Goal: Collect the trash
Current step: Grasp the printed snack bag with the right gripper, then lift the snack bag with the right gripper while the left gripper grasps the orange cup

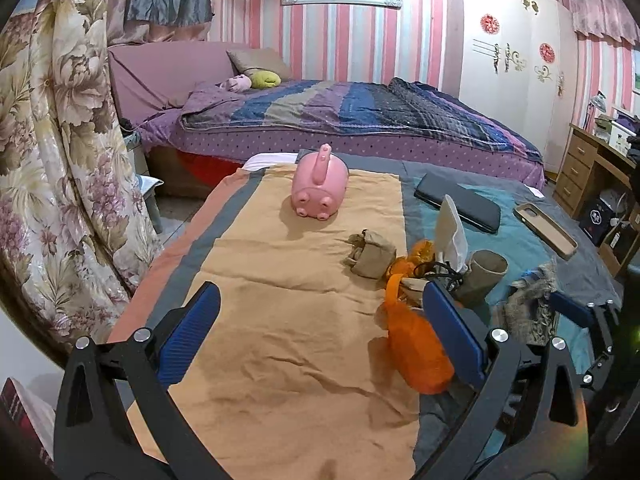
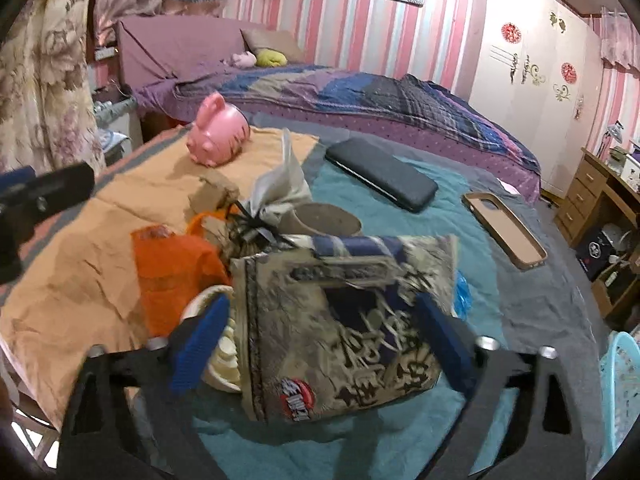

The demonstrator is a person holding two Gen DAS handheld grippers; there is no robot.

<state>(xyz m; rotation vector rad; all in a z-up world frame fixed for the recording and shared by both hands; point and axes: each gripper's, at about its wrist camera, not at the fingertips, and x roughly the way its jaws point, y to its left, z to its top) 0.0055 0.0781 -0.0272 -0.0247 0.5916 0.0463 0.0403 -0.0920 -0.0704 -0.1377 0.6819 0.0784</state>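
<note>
Trash heap sits mid-bench on blankets: orange plastic bag, crumpled brown paper, cardboard tube, white plastic bag.

Right gripper spread wide, fingers flanking printed snack bag; pads seemingly not pressing it, picture blurred. Judged step: grasping snack bag.

Left gripper open, empty, above orange cloth, just beside orange plastic bag.

Pink piggy bank, black case, phone case likely not trash.

Next: close on snack bag, lift clear. Turquoise basket at right, maybe bin.

left claw, right claw: black frames, ribbed blue pads, silver round screws.
</note>
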